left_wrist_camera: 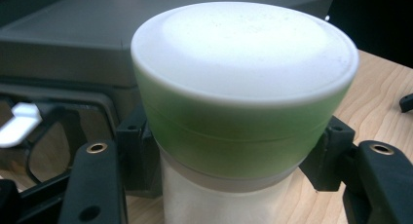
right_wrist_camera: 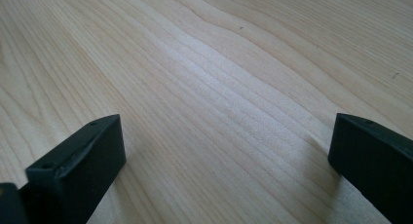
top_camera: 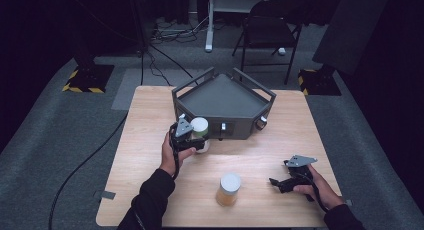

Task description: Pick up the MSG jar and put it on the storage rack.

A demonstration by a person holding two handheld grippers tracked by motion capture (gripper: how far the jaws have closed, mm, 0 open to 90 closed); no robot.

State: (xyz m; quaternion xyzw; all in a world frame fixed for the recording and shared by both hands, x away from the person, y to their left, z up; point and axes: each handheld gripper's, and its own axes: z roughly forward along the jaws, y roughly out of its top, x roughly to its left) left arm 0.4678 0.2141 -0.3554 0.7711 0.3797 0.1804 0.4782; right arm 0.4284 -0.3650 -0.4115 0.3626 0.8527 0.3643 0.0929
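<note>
Pale wood-grain table (right_wrist_camera: 234,63) with a smooth satin sheen, matt white plastic lid (left_wrist_camera: 243,48) on a smooth green-banded jar (left_wrist_camera: 243,131), matt dark grey tray (top_camera: 225,97), black matt plastic left gripper (left_wrist_camera: 229,160), grey carpet floor (top_camera: 60,125)

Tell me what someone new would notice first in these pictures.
First, the white-lidded green jar clamped in the left tongs, just in front of the dark grey tray at the table's far middle. Next, the orange jar standing alone near the front edge, with the right tongs open over bare wood.

Dark studio — black drapes (top_camera: 40,35), cabled carpet floor (top_camera: 165,35), lone table (top_camera: 150,115).
</note>
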